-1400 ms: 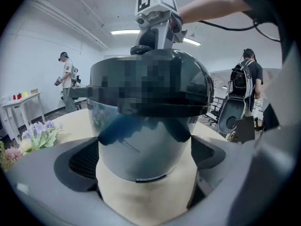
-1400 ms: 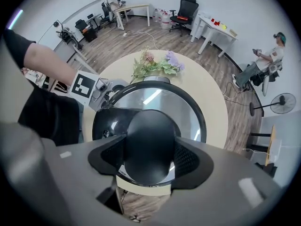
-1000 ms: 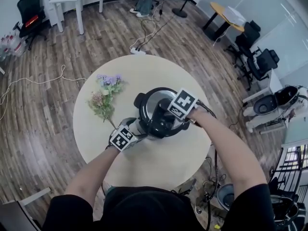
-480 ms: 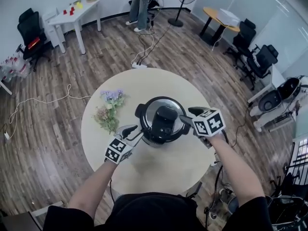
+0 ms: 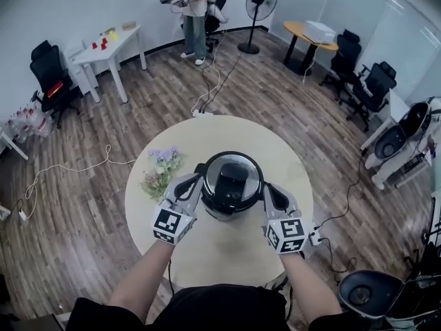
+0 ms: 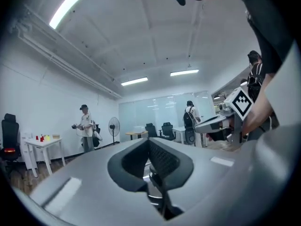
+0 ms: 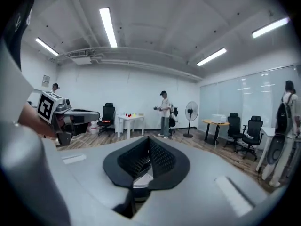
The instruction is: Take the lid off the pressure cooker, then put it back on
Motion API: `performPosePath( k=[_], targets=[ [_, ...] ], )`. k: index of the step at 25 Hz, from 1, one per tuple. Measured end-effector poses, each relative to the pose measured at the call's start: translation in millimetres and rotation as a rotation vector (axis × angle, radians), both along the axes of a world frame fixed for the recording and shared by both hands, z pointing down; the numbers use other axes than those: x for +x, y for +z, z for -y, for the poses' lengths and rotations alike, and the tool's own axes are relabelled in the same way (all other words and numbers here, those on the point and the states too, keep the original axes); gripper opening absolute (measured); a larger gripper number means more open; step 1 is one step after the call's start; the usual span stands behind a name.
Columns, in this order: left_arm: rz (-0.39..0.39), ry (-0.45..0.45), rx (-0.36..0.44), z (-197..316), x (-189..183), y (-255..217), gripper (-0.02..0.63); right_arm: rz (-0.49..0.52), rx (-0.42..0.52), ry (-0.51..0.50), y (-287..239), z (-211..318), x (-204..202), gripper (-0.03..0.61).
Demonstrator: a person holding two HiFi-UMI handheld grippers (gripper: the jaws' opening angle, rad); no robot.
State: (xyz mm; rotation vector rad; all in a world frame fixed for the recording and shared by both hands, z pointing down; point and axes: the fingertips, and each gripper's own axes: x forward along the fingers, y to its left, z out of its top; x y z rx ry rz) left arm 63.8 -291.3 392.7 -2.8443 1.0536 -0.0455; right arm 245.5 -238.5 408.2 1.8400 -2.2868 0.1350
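Pressure cooker (image 5: 231, 185) is standing near the middle of the round table (image 5: 227, 261), its lid (image 5: 233, 176) sitting on the pot. The left gripper (image 5: 191, 181) and the right gripper (image 5: 270, 190) are flanking it, each with jaws pressed together on nothing and pointing out across the room, not at the pot. Judgement: no grip is in hand. A lift would be calling for opening the jaws, tipping down and closing on the lid's handle.
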Motion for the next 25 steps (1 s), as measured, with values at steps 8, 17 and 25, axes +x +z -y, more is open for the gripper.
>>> performPosePath(
  k=[8,17,25],
  targets=[
    [-0.051,-0.019,0.093,-20,-10,-27,0.0,-0.001,0.169,0.018,-22,-29,13,0.008],
    [-0.052,-0.044,0.09,-23,-15,-28,0.0,-0.023,0.194,0.008,-14,-39,18,0.006],
    [-0.039,-0.043,0.089,-24,-13,-20,0.0,-0.029,0.214,0.026,-8,-42,22,0.006]
  ],
)
